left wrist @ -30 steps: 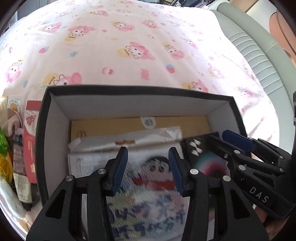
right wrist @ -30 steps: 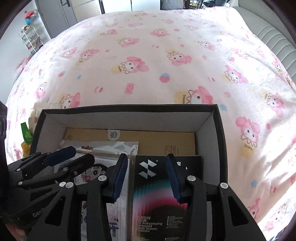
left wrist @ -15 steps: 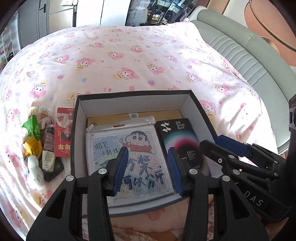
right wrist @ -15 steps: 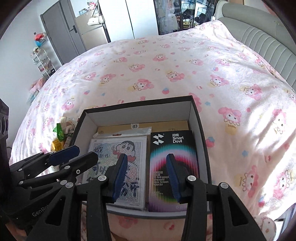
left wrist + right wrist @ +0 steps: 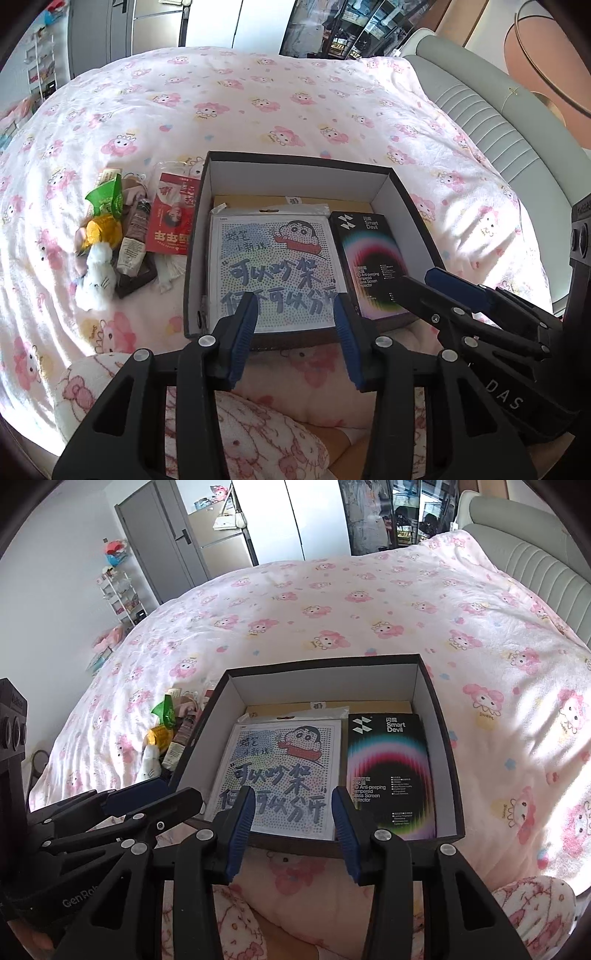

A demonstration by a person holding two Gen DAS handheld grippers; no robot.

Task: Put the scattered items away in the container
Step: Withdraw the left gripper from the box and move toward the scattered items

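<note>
Two flat items are already lying in the box (image 5: 402, 192) at frame centre — a cartoon sheet (image 5: 273, 266) and, on its right, a black pack (image 5: 369, 258). Left of the box, a pile (image 5: 125, 236) of packets and a small plush is still waiting on the bed (image 5: 258, 96). Nothing is being held: the left gripper (image 5: 295, 332) is closing on air, and the right gripper (image 5: 291, 816) is being kept apart — empty.

Both wrist views angled down, near; share box (image 5: 402, 192) on bed (image 5: 332, 602)
</note>
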